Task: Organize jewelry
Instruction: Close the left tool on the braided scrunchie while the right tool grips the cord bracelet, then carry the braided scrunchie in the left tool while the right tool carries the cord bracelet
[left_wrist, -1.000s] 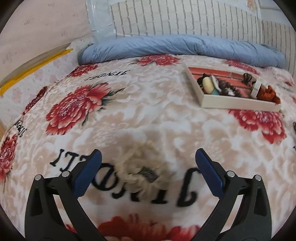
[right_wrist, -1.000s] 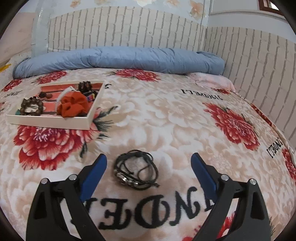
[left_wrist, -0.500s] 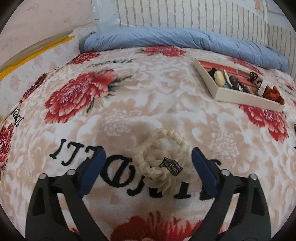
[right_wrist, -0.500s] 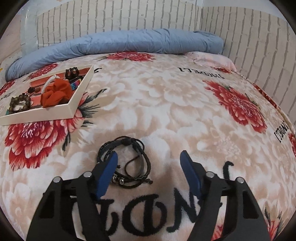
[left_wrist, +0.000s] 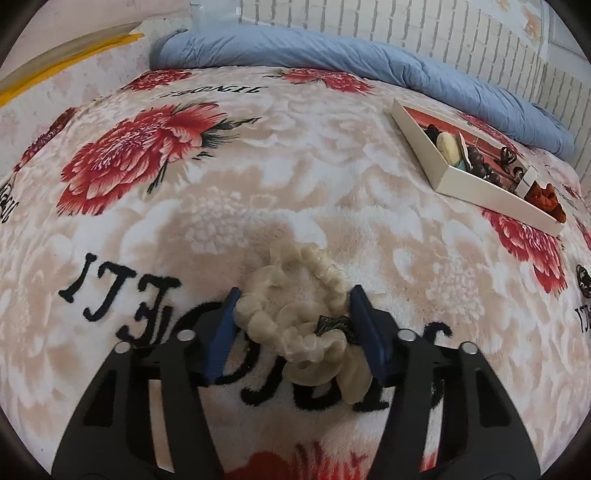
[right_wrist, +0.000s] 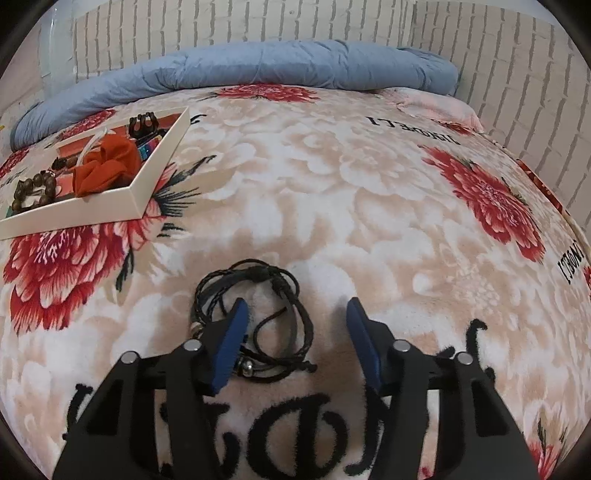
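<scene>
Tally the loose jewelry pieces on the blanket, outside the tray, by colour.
Cream: 1, the cream scrunchie
Black: 1, the black cord bracelet
Total: 2

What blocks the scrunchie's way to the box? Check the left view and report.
Nothing visible does. The cream scrunchie sits between the closing left gripper pads; only bare flowered blanket lies between it and the open white box.
</scene>
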